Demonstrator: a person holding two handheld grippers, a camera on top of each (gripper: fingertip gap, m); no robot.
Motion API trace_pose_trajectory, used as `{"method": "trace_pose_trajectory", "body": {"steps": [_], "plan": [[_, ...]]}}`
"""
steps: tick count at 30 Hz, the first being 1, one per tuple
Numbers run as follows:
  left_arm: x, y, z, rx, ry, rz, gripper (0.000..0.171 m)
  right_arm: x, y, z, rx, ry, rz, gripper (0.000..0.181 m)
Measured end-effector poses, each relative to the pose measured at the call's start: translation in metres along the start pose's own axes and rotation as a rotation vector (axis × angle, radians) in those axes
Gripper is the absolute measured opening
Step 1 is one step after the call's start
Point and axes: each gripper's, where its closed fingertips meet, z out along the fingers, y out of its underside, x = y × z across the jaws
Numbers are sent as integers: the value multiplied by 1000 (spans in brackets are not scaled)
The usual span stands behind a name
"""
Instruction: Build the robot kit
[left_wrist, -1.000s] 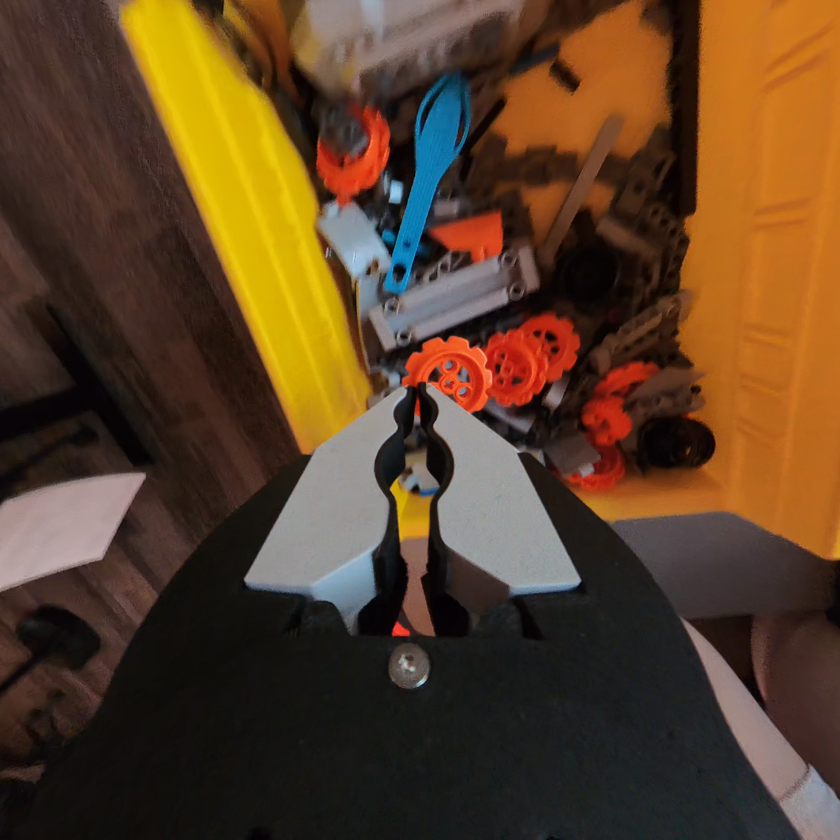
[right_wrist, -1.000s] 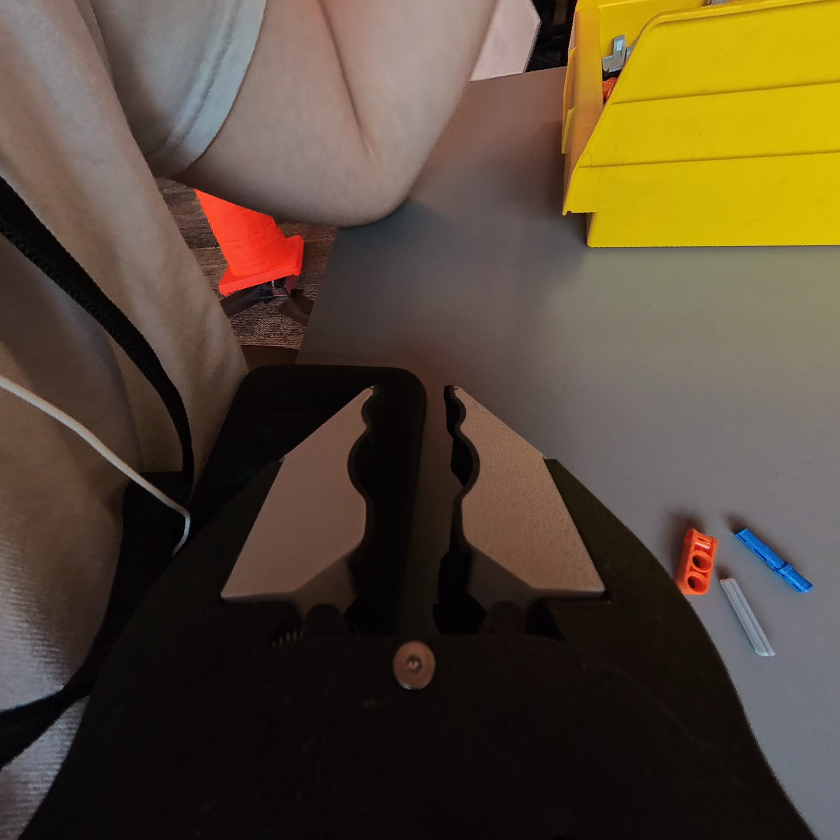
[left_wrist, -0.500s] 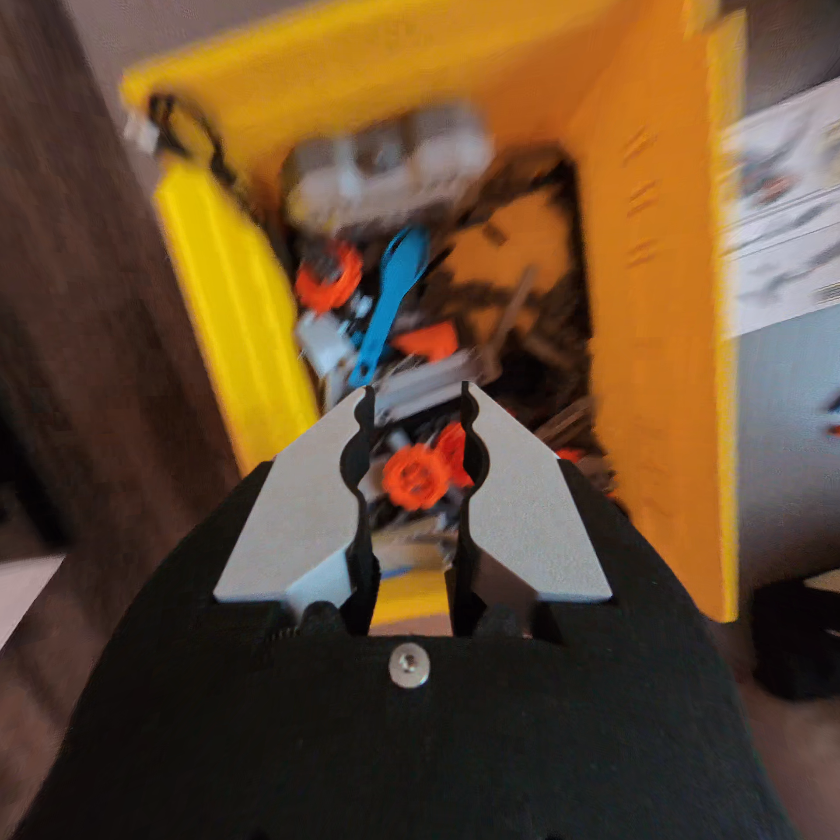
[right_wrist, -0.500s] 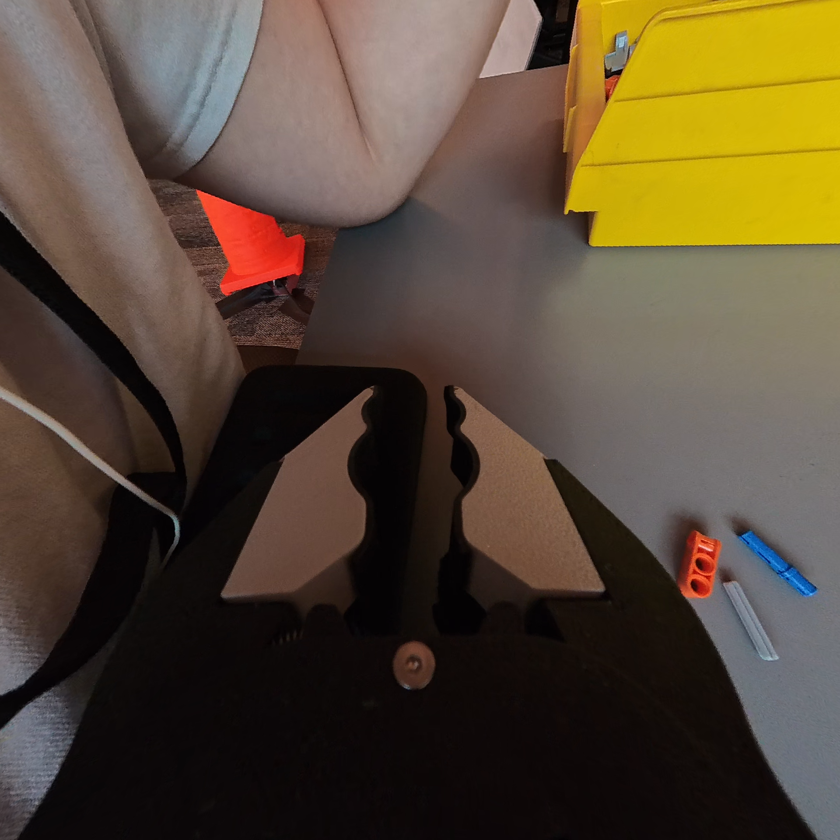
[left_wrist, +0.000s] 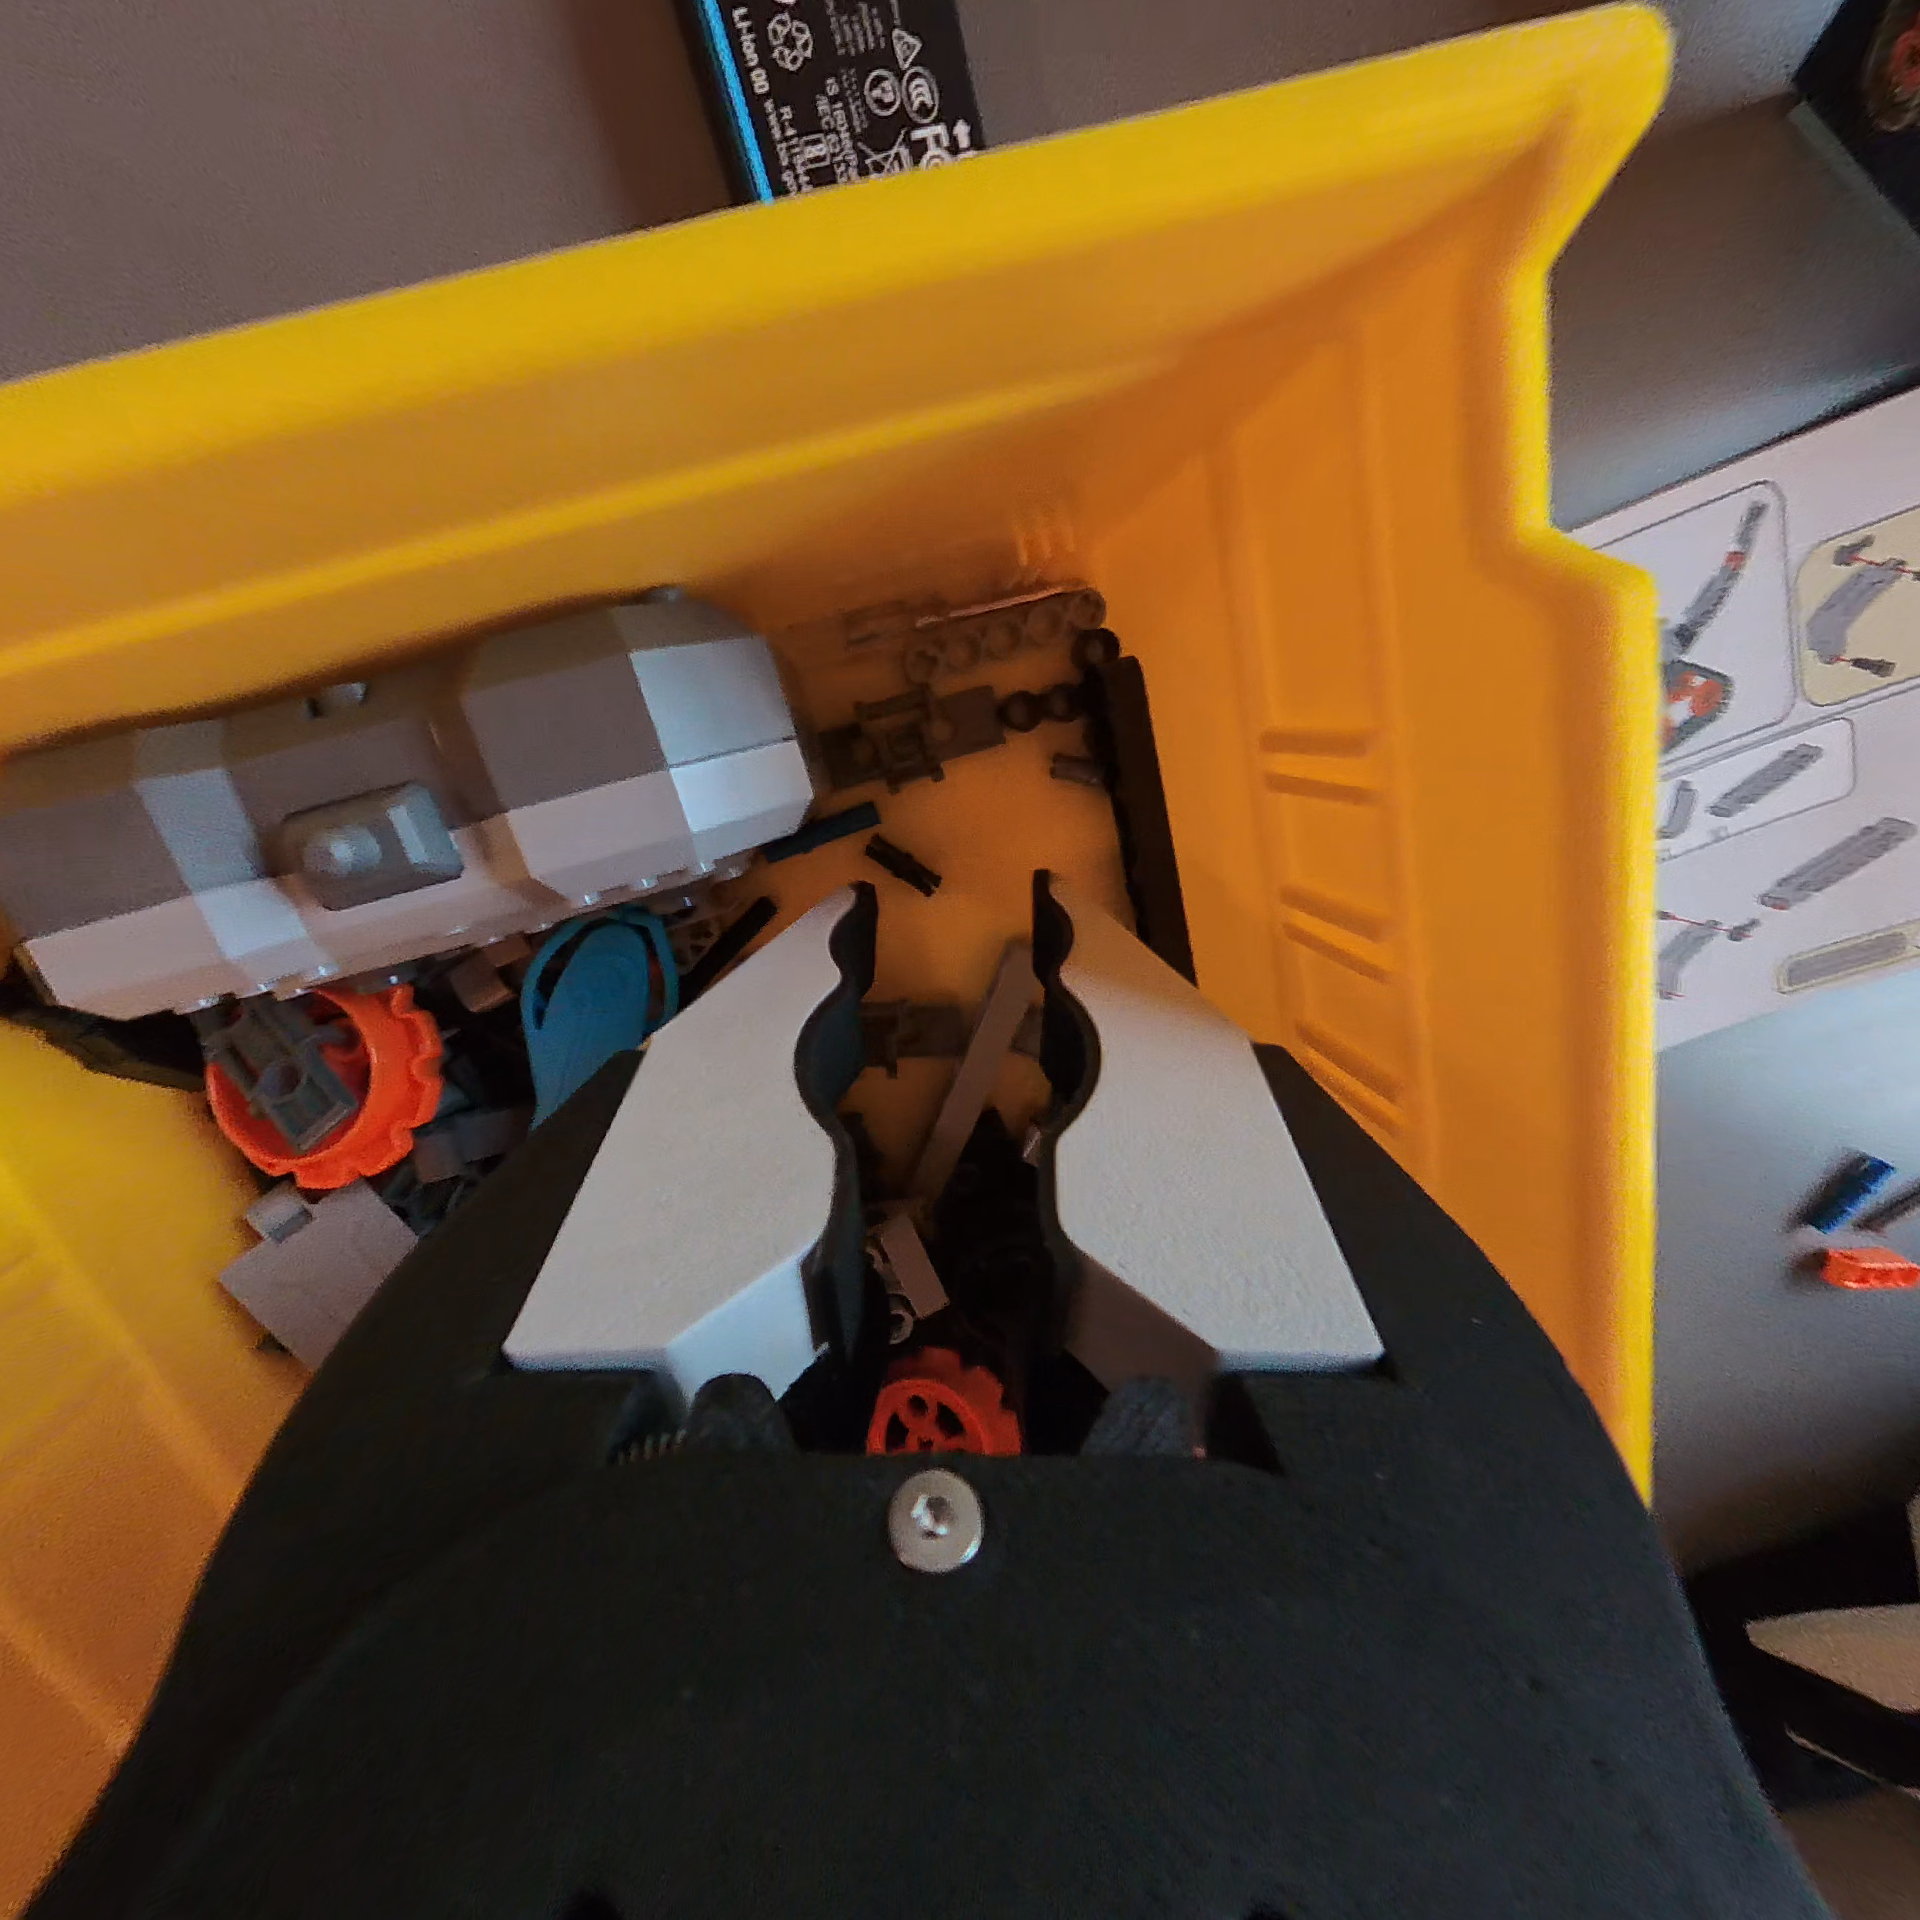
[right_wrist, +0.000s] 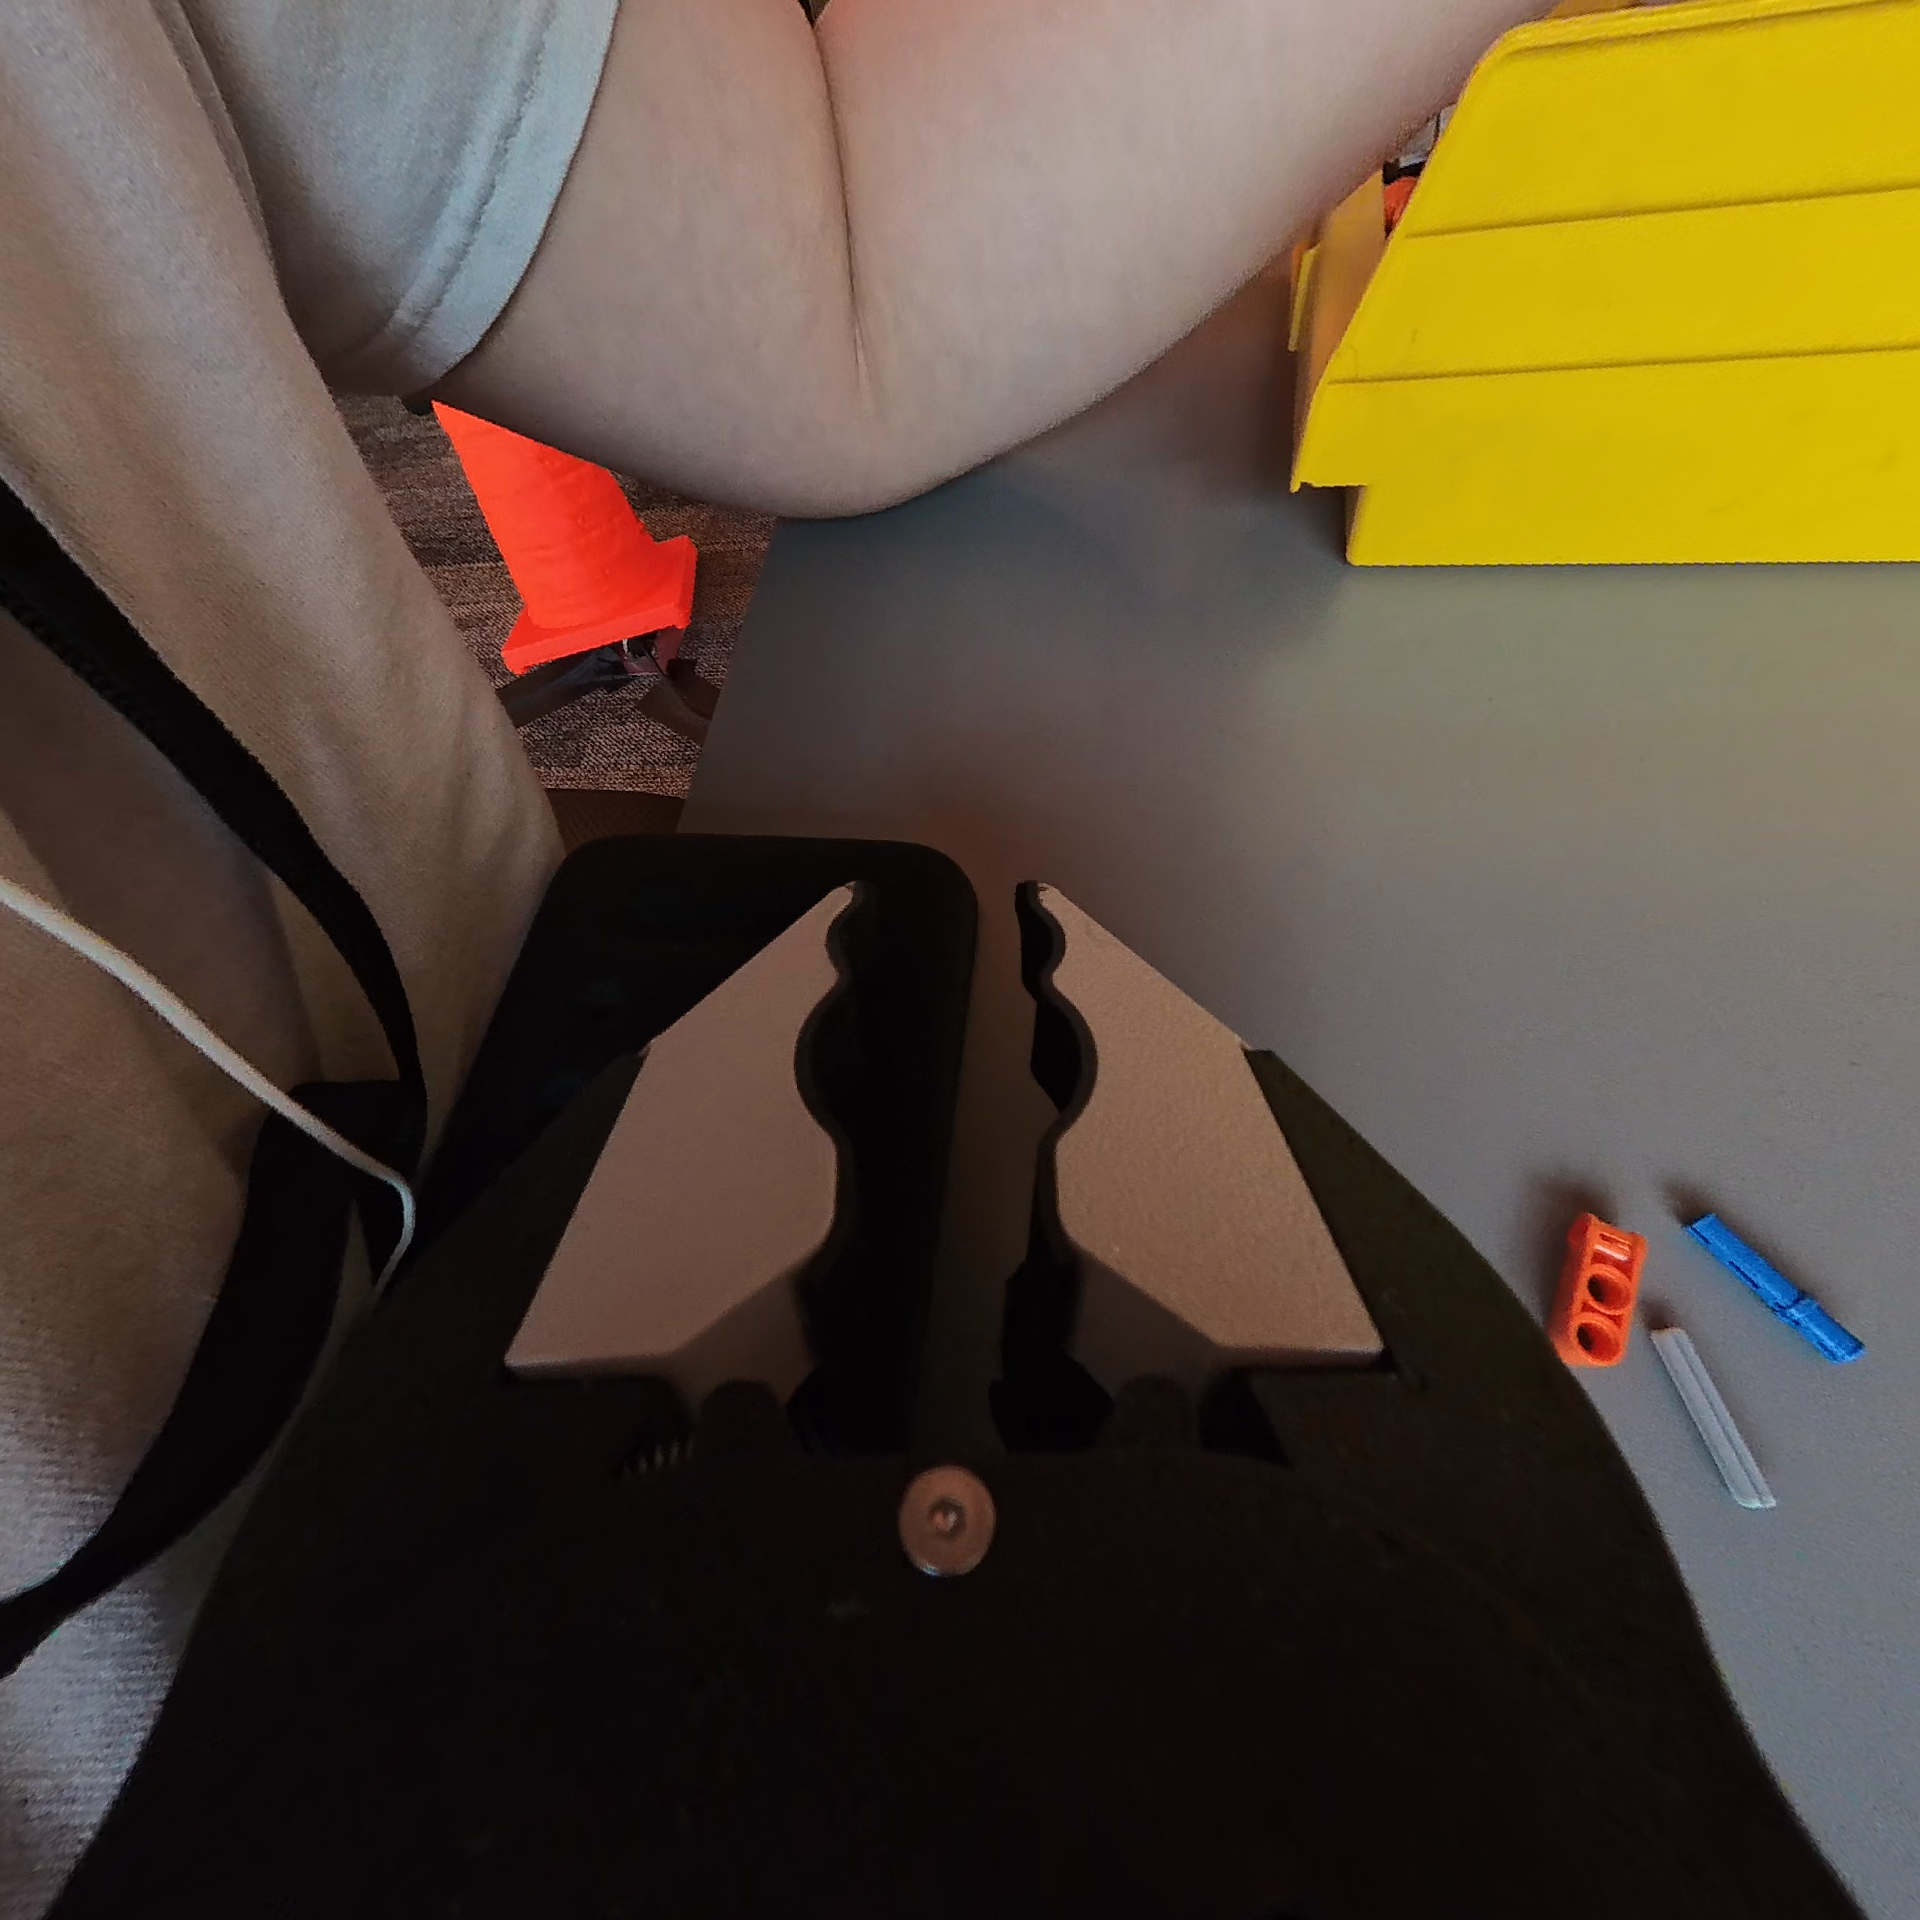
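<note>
My left gripper (left_wrist: 951, 894) is open and reaches down into a yellow bin (left_wrist: 1351, 644) of building pieces. A thin grey beam (left_wrist: 977, 1060) lies slanted between its fingers, close to the right finger (left_wrist: 1174, 1143); I cannot tell if they touch. An orange gear (left_wrist: 940, 1403) shows at the base of the gap. My right gripper (right_wrist: 943, 894) is open and empty, low over the grey table (right_wrist: 1351, 831), with a black flat part (right_wrist: 914, 1039) under its left finger. A small orange connector (right_wrist: 1600, 1304), a blue pin (right_wrist: 1771, 1299) and a pale rod (right_wrist: 1709, 1418) lie to its right.
In the bin are a big grey-and-white block (left_wrist: 416, 810), an orange wheel (left_wrist: 322, 1091), a blue part (left_wrist: 592, 997) and dark beams (left_wrist: 1132, 810). An instruction sheet (left_wrist: 1787, 748) lies right of it. The person's arm (right_wrist: 831, 260) crosses above the right gripper; an orange cone (right_wrist: 566, 540) stands on the floor. My right gripper is the nearer one to the small orange connector (right_wrist: 1600, 1304): about 11 cm, against 25 cm. To the orange gear (left_wrist: 940, 1403): left tips about 11 cm, right tips about 25 cm. To the blue pin (right_wrist: 1771, 1299): right tips about 12 cm, left tips about 25 cm.
My left gripper went from shut to open and moved forward, deeper into the bin toward its far wall. The right gripper stayed put; the arm above it shifted.
</note>
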Motion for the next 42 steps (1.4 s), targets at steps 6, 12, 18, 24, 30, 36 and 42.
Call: {"method": "trace_pose_trajectory", "body": {"steps": [6, 12, 18, 24, 30, 36, 42], "plan": [[-4, 4, 8, -34, -33, 0, 22, 0, 0, 0, -2, 4, -7, 28], [-11, 1, 10, -18, -44, -23, 15, 0, -1, -1, -2, 4, -8, 28], [-14, 1, 11, -25, -92, 14, 9, -1, -1, -1, -3, 6, -12, 28], [-16, 9, 7, -58, -70, 26, 8, -1, -1, -1, -2, 5, -11, 28], [-22, 11, -30, 14, -33, -3, 7, -1, -1, -1, -1, 3, -9, 28], [11, 0, -108, 243, -27, 148, 8, -1, -1, -1, -2, 4, -9, 28], [140, 7, -112, 257, 217, 517, 8, -1, 0, 0, -10, 13, -19, 28]]}}
